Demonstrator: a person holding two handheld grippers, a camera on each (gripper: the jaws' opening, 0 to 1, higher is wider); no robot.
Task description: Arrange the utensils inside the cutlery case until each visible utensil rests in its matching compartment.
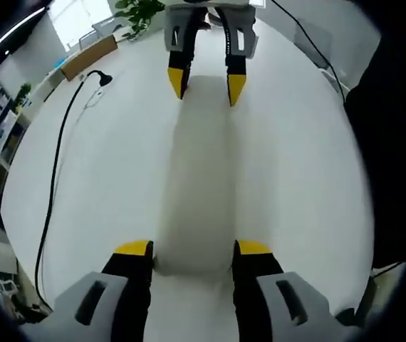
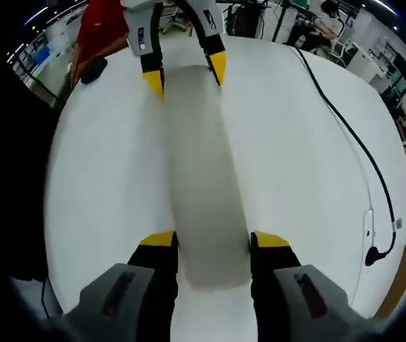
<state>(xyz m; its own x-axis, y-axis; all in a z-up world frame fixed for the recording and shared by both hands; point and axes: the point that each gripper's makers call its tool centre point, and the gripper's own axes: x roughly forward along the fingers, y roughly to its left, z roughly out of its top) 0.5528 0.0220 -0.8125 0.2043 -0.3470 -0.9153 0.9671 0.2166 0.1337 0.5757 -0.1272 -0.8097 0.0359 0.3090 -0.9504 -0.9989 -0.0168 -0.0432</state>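
Long pale cutlery case (image 1: 197,178) lay on white table (image 1: 103,185), spanning btwn both grippers. Left gripper (image 1: 192,249) and right gripper (image 2: 214,239) each had jaws part-open, clamping opposite ends.

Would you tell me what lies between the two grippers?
A long pale grey slab spans from the left gripper to the right gripper, above the table; both views show it.
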